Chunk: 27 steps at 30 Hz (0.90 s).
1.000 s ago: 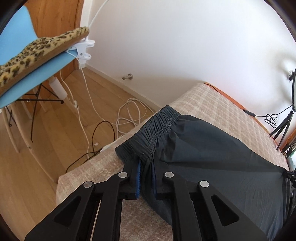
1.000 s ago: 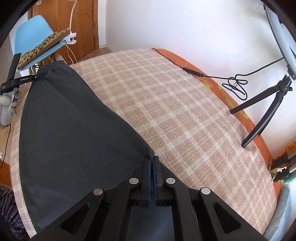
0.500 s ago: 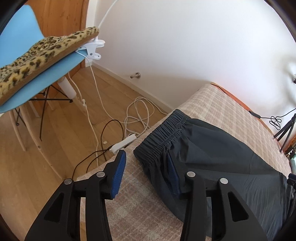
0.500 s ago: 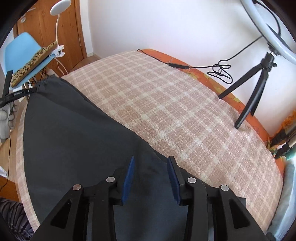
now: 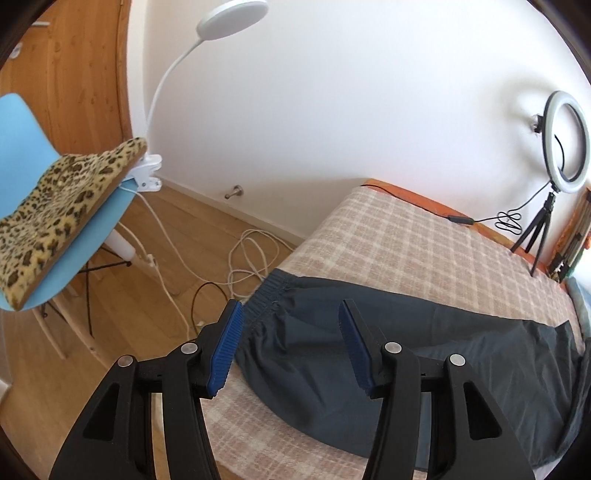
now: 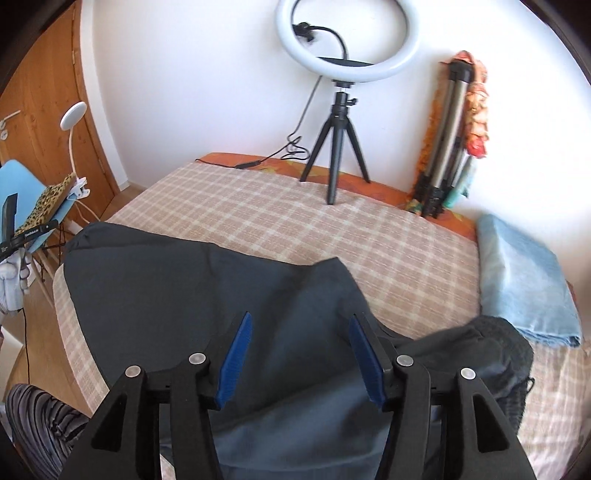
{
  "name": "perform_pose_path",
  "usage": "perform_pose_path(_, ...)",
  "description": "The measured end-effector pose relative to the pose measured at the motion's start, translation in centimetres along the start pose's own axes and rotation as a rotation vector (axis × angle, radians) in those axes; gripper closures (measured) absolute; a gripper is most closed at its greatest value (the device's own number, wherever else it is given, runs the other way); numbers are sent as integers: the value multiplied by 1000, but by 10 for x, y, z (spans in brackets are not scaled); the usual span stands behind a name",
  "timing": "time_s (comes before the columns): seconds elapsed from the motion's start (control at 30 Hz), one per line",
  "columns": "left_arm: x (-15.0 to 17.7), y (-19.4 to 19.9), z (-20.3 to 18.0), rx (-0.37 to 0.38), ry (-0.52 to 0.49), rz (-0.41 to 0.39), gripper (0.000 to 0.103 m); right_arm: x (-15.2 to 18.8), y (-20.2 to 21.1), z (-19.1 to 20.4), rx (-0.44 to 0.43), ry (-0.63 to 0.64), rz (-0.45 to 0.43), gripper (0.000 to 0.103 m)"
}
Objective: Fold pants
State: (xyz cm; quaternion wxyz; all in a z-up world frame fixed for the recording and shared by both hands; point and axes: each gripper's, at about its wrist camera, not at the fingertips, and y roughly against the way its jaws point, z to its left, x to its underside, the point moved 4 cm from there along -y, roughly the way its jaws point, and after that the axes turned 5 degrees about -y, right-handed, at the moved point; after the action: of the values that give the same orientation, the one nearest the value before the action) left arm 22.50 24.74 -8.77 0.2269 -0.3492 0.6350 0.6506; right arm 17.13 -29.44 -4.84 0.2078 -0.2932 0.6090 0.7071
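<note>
While your left gripper [image 5: 290, 347] is low in the middle of the frame, its blue fingers [image 5: 225, 350] are wide apart and hold nothing. They hang over the stretchy waist end of the dark pants [image 5: 388, 354]. Your right gripper [image 6: 301, 356] has its fingers [image 6: 236, 360] spread wide too, with nothing between them, over the other part of the pants [image 6: 207, 295].

You can see the pants lying on the checked bed [image 5: 424, 251], going from the lower middle of the left view out to its right edge. In the right view they fill the middle and lower left.

At the top middle of the right view, a ring light [image 6: 347, 37] stands on a small black tripod [image 6: 338, 136] at the far side of the bed. A folded blue towel [image 6: 524, 280] lies at the right. On the left of the left view you see a blue chair [image 5: 66, 243] with a spotted cushion [image 5: 59, 206], and a white clip lamp [image 5: 221, 26] above it.
</note>
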Motion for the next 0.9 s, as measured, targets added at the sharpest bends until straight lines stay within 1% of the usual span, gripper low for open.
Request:
perform_pose_path(0.07, -5, 2, -25, 79, -20, 9, 50, 14, 17, -24, 48, -53, 2, 45)
perform_pose_path(0.13, -10, 4, -53, 142, -55, 14, 50, 30, 33, -46, 92, -100, 3, 45)
perform_pose_path(0.23, -17, 8, -99, 238, -118, 24, 50, 55, 54, -75, 137, -180, 4, 44)
perform_pose_path(0.3, -22, 10, -130, 299, -161, 36, 50, 72, 65, -93, 174, -232, 8, 41)
perform_pose_path(0.47, -30, 19, -211, 452, -279, 85, 50, 114, 85, -134, 234, -377, 21, 41)
perform_pose_path(0.53, -31, 20, -243, 496, -324, 113, 50, 129, 88, -148, 257, -430, 29, 39)
perform_pose_path(0.6, -28, 19, -277, 523, -388, 138, 50, 144, 90, -161, 286, -479, 36, 34)
perform_pose_path(0.67, -21, 19, -312, 551, -447, 165, 50, 157, 88, -174, 293, -531, 49, 34)
perform_pose_path(0.73, -13, 20, -345, 597, -486, 195, 50, 169, 86, -186, 291, -584, 55, 34)
perform_pose_path(0.8, -4, 20, -378, 654, -509, 228, 44, 180, 84, -199, 286, -643, 55, 34)
perform_pose_path(0.9, 11, 19, -427, 758, -532, 296, 39, 190, 79, -212, 252, -711, 47, 33)
